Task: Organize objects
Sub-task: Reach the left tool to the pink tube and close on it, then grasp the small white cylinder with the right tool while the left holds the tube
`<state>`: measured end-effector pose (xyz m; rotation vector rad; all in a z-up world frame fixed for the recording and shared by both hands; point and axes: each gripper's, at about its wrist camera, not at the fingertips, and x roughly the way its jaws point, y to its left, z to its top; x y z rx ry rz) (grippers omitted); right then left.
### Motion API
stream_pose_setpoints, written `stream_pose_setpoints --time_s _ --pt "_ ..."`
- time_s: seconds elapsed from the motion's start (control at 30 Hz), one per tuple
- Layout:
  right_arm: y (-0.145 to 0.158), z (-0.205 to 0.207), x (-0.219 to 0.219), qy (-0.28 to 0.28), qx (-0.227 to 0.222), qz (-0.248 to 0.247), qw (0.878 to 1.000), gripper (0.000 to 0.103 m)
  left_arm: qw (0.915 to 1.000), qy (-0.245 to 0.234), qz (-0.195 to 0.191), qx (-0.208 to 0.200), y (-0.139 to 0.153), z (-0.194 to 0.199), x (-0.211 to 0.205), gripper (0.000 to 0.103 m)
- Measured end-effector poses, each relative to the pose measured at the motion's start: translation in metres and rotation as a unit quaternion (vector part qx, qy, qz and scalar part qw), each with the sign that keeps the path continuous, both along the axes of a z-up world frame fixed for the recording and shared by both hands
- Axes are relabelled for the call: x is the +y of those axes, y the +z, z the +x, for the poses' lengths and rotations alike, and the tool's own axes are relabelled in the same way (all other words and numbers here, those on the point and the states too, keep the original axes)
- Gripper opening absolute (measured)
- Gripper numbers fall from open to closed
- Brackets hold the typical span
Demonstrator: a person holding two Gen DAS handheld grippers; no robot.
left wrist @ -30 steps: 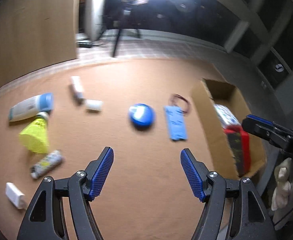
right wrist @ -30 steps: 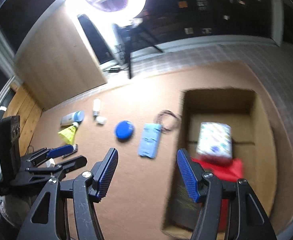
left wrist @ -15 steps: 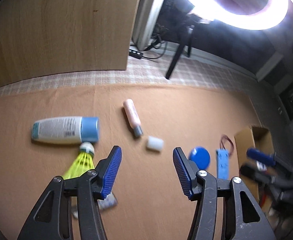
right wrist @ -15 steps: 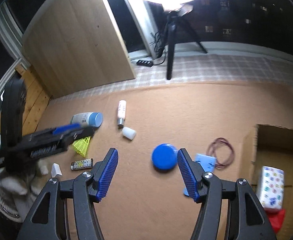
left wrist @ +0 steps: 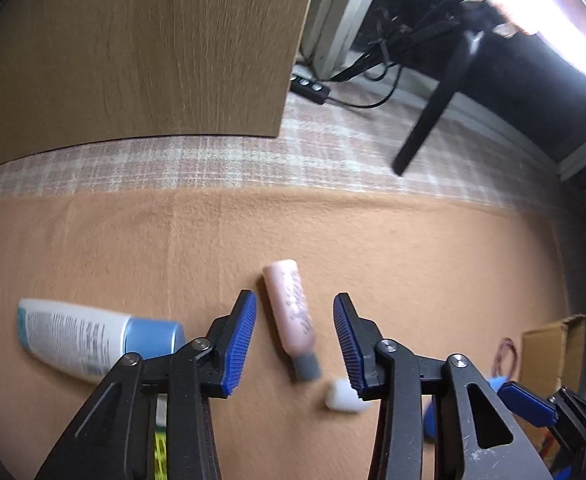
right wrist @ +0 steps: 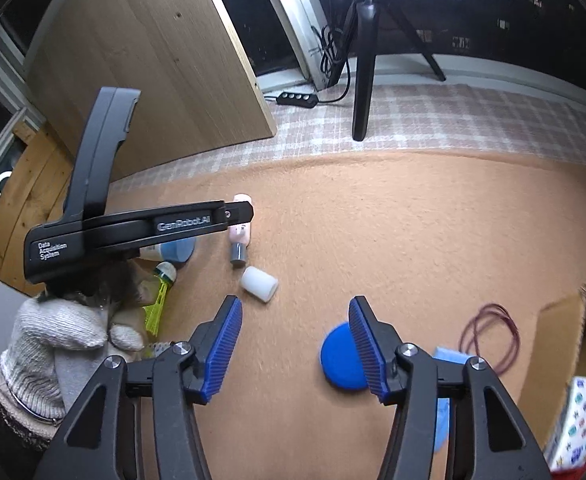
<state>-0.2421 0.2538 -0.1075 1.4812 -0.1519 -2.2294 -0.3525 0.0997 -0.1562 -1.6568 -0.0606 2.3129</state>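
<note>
1. The step in hand looks like picking loose items off the brown cloth (left wrist: 373, 240) for the cardboard box (left wrist: 549, 348) at the right edge.
2. The left gripper (left wrist: 295, 344) sits over the pink tube (left wrist: 289, 312). Its jaws are closing with the tube between them, and the pads are not yet on it.
3. The tube lies flat, grey cap toward the camera, with a small white cap (left wrist: 343, 398) just beside that end and a white bottle with a blue lid (left wrist: 93, 338) to its left.
4. The right gripper (right wrist: 295, 350) hangs above bare cloth, jaws apart and narrowing on nothing. A blue disc (right wrist: 339, 362) lies just behind its right finger.
5. Next, I judge, the left pads must meet the tube's sides squarely, since a round tube may roll away.
</note>
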Motion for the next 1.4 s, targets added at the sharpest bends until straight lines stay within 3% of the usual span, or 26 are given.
stream_pose_setpoints --time_s 0.1,0.2,0.5,0.87,1.13,1.2,1.27,1.4 --pt "-0.007 -0.008 -0.004 0.003 -0.007 0.004 1.0 0.052 0.9999 -0.002 -0.008 -0.007 -0.01 -0.003 0.002 0.026" --pt "-0.01 -0.012 -0.004 0.002 -0.01 0.007 1.0 0.052 0.9999 -0.006 -0.012 -0.004 -0.016 0.001 0.003 0.021" --pt "-0.011 -0.022 -0.009 0.011 -0.013 0.014 1.0 0.052 0.9999 -0.012 0.011 -0.002 -0.017 0.043 -0.01 0.021" --pt "-0.034 -0.036 -0.043 0.043 -0.049 0.001 0.998 0.052 0.9995 -0.013 0.029 -0.006 -0.015 0.137 -0.04 0.021" --pt "-0.049 -0.039 -0.073 0.061 -0.039 0.055 0.996 0.051 0.9991 -0.016 0.036 -0.013 -0.012 0.182 -0.059 0.021" --pt "-0.048 -0.035 -0.076 0.067 -0.034 0.072 0.995 0.047 0.9991 -0.014 0.037 -0.013 -0.012 0.187 -0.063 0.021" --pt "-0.049 -0.029 -0.079 0.081 -0.033 0.084 0.993 0.027 0.999 -0.01 0.042 -0.015 -0.011 0.191 -0.066 0.021" --pt "-0.048 -0.015 -0.081 0.098 -0.02 0.101 0.99 0.025 0.9989 -0.011 0.042 -0.013 -0.01 0.202 -0.07 0.021"
